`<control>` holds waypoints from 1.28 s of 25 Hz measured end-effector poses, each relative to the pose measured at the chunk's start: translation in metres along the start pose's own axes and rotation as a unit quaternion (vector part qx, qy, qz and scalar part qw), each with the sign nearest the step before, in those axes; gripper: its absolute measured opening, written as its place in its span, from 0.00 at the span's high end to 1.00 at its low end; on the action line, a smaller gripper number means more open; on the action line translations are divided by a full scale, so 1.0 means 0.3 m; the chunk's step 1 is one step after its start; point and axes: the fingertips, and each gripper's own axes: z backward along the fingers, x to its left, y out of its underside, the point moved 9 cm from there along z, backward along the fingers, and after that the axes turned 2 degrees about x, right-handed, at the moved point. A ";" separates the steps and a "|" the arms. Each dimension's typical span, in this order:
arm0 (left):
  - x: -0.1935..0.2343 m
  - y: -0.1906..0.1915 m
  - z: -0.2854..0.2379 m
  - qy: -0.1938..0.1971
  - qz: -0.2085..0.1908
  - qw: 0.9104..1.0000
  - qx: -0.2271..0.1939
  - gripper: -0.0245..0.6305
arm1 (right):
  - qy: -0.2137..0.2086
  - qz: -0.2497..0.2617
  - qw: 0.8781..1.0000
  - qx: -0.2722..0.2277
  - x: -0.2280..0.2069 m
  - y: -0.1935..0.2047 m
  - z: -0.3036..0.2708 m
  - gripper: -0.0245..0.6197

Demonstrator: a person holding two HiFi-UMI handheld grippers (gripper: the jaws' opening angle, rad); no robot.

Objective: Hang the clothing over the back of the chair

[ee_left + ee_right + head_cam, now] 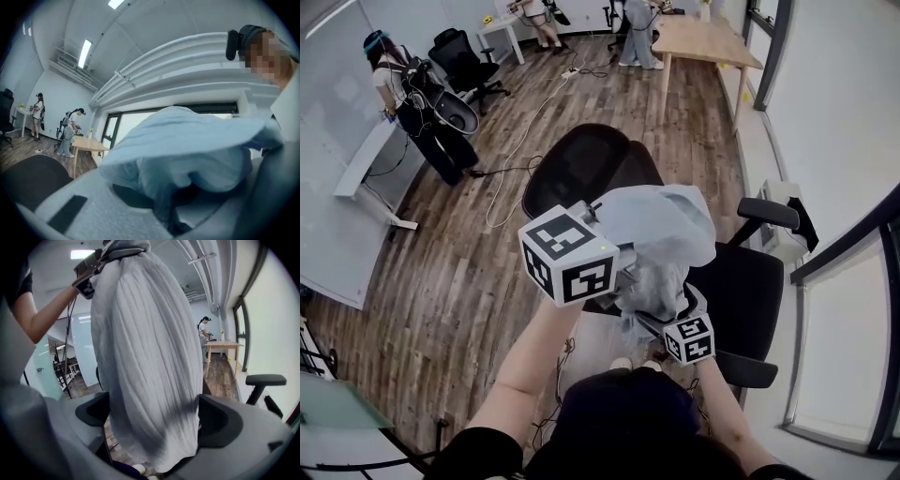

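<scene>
the clothing, a pale ribbed garment, hangs in the air as one long bunched column. it is not yet on the chair. in the head view it sits just in front of us, over the near edge of the chair back and the left edge of the seat; we cannot tell whether it touches either.

the left gripper is closed on the top of the clothing and carries its full weight. the cloth spills over its jaws.

the right gripper sits lower. its jaws stand fully apart, one on each side of the hanging cloth, and the pads do not clamp it. this claw holds nothing.

we judge the step in hand to be the lift and re-grip, before the drape itself.

next move, as we read it:
- close the right claw on a lower fold, so the clothing is spread between two holds.
- carry it above the top edge of the chair back.
- lower it so that cloth falls on both sides of that edge.
</scene>
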 end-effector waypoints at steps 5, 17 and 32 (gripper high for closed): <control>-0.016 0.005 0.028 -0.005 0.010 1.000 -0.006 0.93 | -0.055 0.001 0.998 -0.020 -0.017 0.013 -0.094 0.08; 0.032 0.053 0.091 -0.040 0.037 0.998 -0.018 0.93 | -0.069 0.025 0.997 0.025 -0.020 0.053 -0.102 0.87; 0.114 0.134 0.192 -0.086 0.076 0.993 -0.026 0.93 | -0.012 0.022 0.998 0.061 -0.094 0.014 0.031 0.90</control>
